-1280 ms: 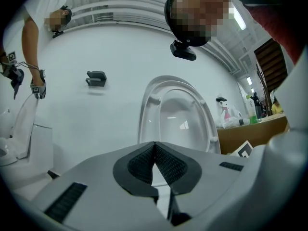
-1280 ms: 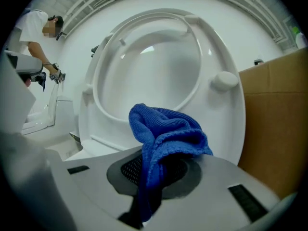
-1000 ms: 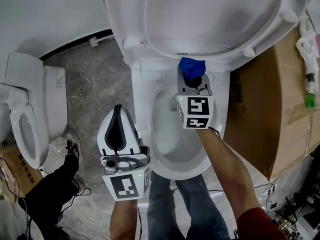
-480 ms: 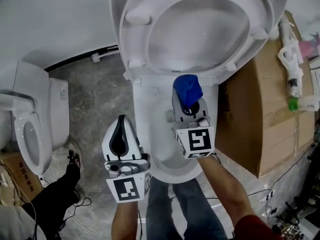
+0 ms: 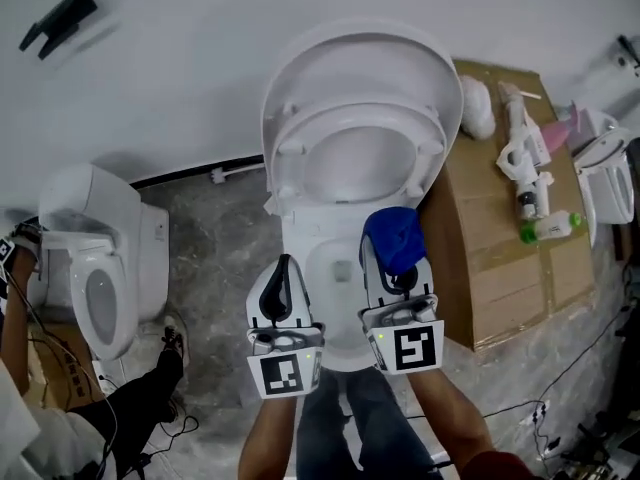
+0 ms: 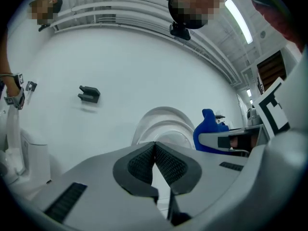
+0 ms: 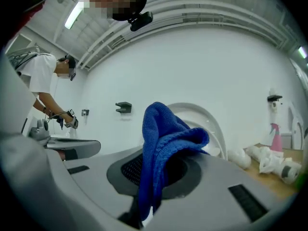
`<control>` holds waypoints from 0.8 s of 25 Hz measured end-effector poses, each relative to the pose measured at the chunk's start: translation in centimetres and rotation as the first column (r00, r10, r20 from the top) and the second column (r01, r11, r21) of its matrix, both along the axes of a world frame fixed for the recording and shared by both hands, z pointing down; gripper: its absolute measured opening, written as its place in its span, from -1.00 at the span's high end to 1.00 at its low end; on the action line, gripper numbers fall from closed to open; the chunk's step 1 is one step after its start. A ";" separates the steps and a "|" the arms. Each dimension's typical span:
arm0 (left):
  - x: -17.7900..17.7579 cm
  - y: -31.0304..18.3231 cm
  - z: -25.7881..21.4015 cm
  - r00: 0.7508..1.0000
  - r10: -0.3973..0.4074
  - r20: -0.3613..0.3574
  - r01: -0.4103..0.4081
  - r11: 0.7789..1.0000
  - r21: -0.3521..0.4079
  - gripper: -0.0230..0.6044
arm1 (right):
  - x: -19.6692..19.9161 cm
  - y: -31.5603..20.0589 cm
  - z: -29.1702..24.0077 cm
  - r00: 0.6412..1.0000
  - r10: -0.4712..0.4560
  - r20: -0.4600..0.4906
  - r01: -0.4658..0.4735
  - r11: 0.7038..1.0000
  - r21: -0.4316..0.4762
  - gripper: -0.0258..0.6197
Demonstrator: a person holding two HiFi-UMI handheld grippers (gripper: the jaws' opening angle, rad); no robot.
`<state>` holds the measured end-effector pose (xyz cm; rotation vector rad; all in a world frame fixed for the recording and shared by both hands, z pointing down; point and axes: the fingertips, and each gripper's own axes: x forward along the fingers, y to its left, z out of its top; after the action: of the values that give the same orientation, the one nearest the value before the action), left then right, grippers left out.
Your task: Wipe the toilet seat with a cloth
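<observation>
Two hand-held grippers are held side by side above the front of a white toilet, both pointing level toward the white wall behind it. The left hand-held gripper point(image 5: 284, 264) is empty: in the left gripper view its ribbed black pads point(image 6: 144, 163) meet at the tips with nothing between them. The right hand-held gripper point(image 5: 395, 276) is clamped on a blue cloth point(image 5: 394, 236). In the right gripper view the knitted fabric is pinched between the jaws, bunches up above them and folds over toward the right pad. The cloth is in the air, over the right side of the toilet bowl point(image 5: 312, 230) and clear of the porcelain.

The toilet seat point(image 5: 355, 116) is tipped up, leaning back against the lid point(image 5: 360, 60), which rests near the wall; its rubber bumpers face outward.

Just right of the toilet stands a cardboard box point(image 5: 500, 258). White spray bottles point(image 5: 527, 168) and a pink one lie on top of it.

On the left, well apart, is a second toilet point(image 5: 100, 268) on the grey stone floor point(image 5: 215, 258). Another person point(image 5: 40, 433) is beside it at the lower left corner. A black bracket point(image 5: 60, 16) is fixed to the wall at the upper left.
</observation>
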<state>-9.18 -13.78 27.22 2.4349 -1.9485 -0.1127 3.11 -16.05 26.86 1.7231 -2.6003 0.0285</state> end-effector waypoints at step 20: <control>11.2 -10.0 -11.3 0.628 0.413 0.659 -0.303 0.910 -0.282 0.47 | 8.3 3.9 -14.0 0.998 0.058 0.006 -0.058 0.997 0.042 0.74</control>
<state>1.99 -23.74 15.87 2.9563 -1.4548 1.1039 11.38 -12.19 12.89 1.8143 -2.5720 -0.0219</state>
